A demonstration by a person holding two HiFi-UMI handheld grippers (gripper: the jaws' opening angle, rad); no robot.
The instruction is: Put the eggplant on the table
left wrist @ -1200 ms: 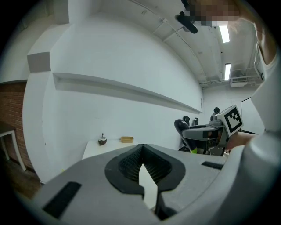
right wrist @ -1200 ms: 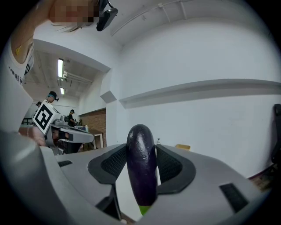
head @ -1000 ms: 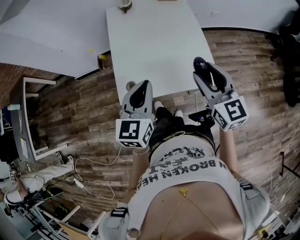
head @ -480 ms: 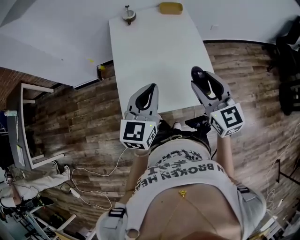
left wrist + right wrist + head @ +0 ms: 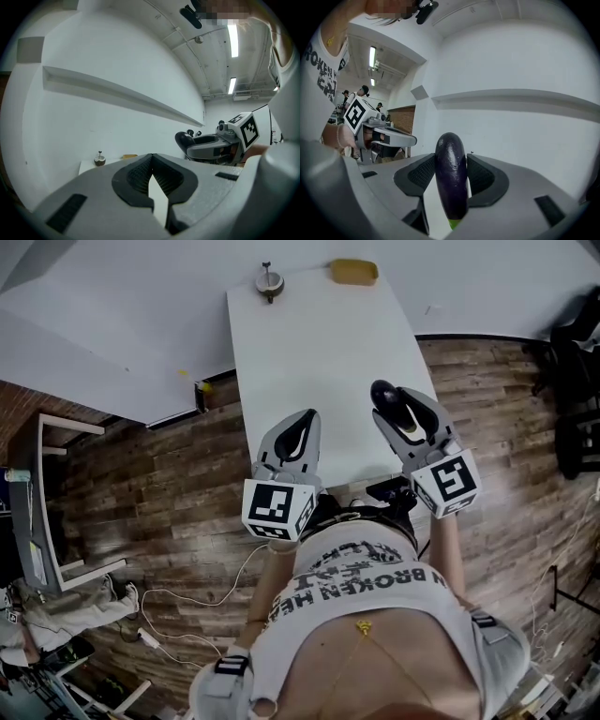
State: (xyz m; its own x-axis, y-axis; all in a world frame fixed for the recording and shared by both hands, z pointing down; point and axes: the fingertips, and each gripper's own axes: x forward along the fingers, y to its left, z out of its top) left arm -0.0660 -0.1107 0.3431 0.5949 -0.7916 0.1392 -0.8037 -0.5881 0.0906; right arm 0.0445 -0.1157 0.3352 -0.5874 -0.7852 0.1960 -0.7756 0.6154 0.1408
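Both grippers have gone forward since the earlier frame and now reach over the near edge of the white table [image 5: 319, 352]. More of the far end of the table has also come into view.

Between the grippers and that far end the white top is bare and wide. Wooden floor [image 5: 159, 456] runs along both long edges, and a white wall stands behind the far edge.

The left gripper [image 5: 307, 416] is clenched on nothing: its tips meet. The right gripper [image 5: 397, 412] grasps the eggplant [image 5: 382, 393] and both pads press its sides. This eggplant stands upright in the jaws, over the near right part of the table and not lying on it.

From the head only its dark tip shows, because the jaws cover the rest. In the right gripper view its green end is half hidden at the bottom. How high it is above the top is hard to judge. At the left, a rack [image 5: 37, 512] is cut by the frame.

Counted: one eggplant, one table, two grippers, two marker cubes. At the far end there are two small things, a round one with a stem [image 5: 269, 280] and a yellow one [image 5: 353, 271].
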